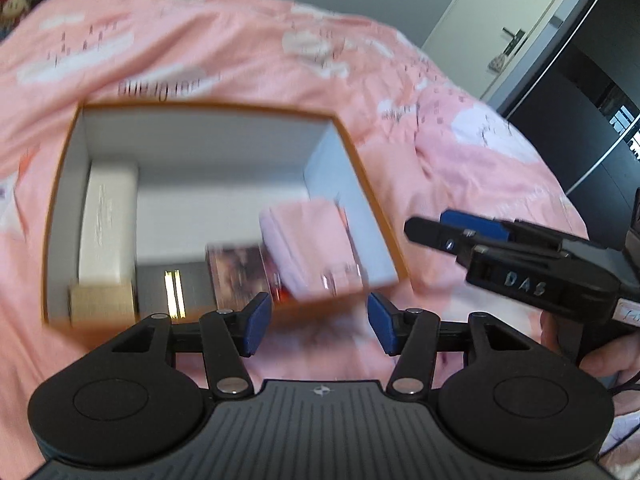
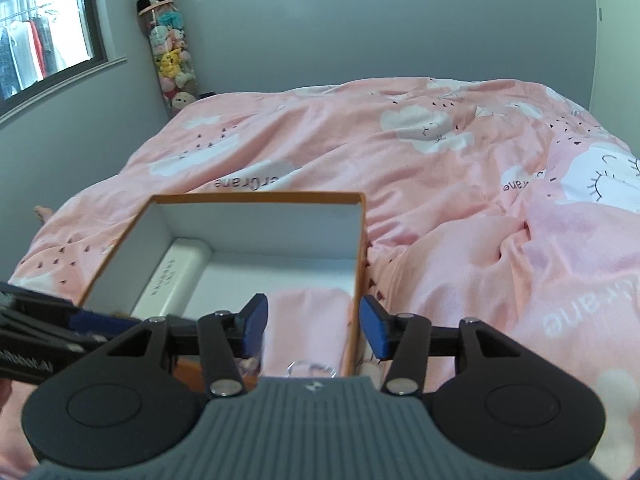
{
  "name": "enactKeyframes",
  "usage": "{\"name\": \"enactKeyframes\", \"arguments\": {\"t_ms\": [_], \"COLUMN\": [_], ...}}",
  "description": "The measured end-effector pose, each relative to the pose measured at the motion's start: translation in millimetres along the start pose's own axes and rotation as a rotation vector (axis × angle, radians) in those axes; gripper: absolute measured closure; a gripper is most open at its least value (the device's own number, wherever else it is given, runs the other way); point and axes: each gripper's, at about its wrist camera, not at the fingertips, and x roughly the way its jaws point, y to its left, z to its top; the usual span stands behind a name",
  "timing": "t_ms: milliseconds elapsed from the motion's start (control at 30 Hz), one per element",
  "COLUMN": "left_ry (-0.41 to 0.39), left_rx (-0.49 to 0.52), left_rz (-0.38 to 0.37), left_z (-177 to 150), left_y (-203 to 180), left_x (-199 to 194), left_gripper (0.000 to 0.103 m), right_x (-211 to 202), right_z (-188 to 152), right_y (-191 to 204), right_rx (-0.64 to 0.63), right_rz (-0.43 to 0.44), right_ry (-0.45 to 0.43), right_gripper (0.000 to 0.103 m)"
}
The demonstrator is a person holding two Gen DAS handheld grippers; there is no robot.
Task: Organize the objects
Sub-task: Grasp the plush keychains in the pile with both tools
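An open orange box [image 1: 362, 184] with white inner walls lies on the pink bed; it also shows in the right wrist view [image 2: 358, 264]. Inside are a long white case [image 1: 106, 224], a pink pouch [image 1: 312, 248], a dark printed packet [image 1: 236, 272], a grey item with gold stripes [image 1: 174, 292] and a beige block [image 1: 102, 302]. The white case [image 2: 176, 272] and pink pouch [image 2: 308, 328] show in the right view too. My left gripper [image 1: 318, 324] is open and empty at the box's near edge. My right gripper [image 2: 312, 326] is open, its pads either side of the box's right wall.
A pink cloud-print duvet [image 2: 460, 200] covers the bed. A tall clear tube of plush toys [image 2: 172, 52] stands in the far corner by a window [image 2: 44, 32]. A dark wardrobe [image 1: 580, 100] stands to the right of the bed.
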Motion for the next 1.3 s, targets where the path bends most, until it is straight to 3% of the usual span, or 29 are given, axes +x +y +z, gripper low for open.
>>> {"name": "enactKeyframes", "arguments": {"t_ms": [133,267,500,567,733,800,900,1100,1300], "left_ry": [0.086,0.118,0.211,0.238,0.276,0.262,0.204,0.099,0.025], "left_rx": [-0.036,-0.02,-0.038,-0.044,-0.044,-0.031,-0.024,-0.098,-0.145], "left_rz": [-0.023,-0.044,-0.029,-0.039,0.013,0.017,0.045,0.057,0.065], "left_z": [-22,-47,-83,-90,-103,-105,-104,-96,-91], "left_y": [-1,-7,-6,-5,-4,-5,-3,14,24], "left_x": [4,-3,-2,5,24,23,13,11,16], "left_gripper": [0.04,0.029,0.027,0.021,0.027,0.035,0.042,0.042,0.039], "right_x": [-10,-5,4,7,11,12,17,26,40], "right_z": [-18,-43,-82,-90,-104,-108,-110,-114,-119], "right_y": [6,4,7,11,23,26,26,40,49], "right_rx": [0.003,0.032,0.066,0.074,0.036,0.022,0.017,-0.085,-0.159], "right_rz": [0.022,0.04,0.088,0.108,0.126,0.124,0.126,0.118,0.081], "right_ry": [0.054,0.156,0.329,0.372,0.442,0.455,0.485,0.508,0.53], "right_gripper": [0.05,0.051,0.051,0.051,0.048,0.04,0.04,0.027,0.032]}}
